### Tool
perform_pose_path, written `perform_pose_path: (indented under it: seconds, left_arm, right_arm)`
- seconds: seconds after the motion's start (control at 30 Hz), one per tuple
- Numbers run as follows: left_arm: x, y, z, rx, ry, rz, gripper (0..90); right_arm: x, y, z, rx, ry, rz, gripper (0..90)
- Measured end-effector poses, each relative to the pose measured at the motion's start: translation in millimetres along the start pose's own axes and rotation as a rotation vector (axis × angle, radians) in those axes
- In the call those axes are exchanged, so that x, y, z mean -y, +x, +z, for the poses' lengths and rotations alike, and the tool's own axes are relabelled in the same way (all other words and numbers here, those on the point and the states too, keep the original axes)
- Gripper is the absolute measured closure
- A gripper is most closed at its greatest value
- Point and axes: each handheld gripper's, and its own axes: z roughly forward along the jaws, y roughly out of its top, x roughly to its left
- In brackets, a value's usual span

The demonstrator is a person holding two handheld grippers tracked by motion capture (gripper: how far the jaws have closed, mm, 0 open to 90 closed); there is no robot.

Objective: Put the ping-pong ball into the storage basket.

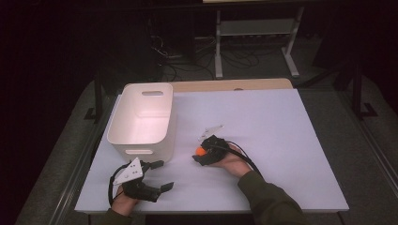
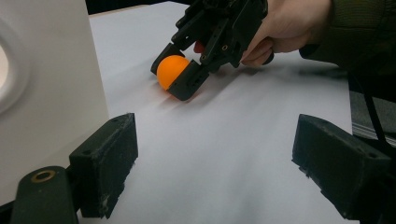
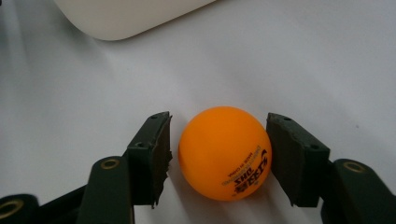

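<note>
An orange table-tennis ball (image 3: 224,154) with black print rests on the white table top (image 1: 281,140), left of the middle. My right gripper (image 3: 219,158) lies low around it, open. Its right pad touches the ball and a thin gap shows at the left pad. The high view has the ball (image 1: 201,151) at the tip of the right gripper (image 1: 199,155). From the left gripper view, the ball (image 2: 169,70) sits between the right gripper's (image 2: 174,71) jaws. My left gripper (image 1: 164,174) rests near the front left edge, open and empty, its jaws (image 2: 215,163) wide apart.
A white plastic bin (image 1: 141,140) with handle slots stands at the left, just beyond my left gripper and close to the ball. Its wall (image 2: 46,70) is close on the left of the left gripper view. Dark floor, cables and a metal stand lie beyond the table.
</note>
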Motion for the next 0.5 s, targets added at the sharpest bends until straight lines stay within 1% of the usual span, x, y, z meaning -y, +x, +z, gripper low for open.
perform_pose_path:
  seconds: [0.33, 0.5]
  left_arm:
    - [0.0, 0.0, 0.0, 0.0, 0.0, 0.001, 13.8]
    - [0.0, 0.0, -0.1, 0.001, 0.0, 0.0, 13.8]
  right_arm:
    - [0.2, -0.6, -0.8, -0.007, -0.004, 0.002, 48.6]
    - [0.4, -0.9, -1.1, -0.008, -0.003, 0.006, 48.9]
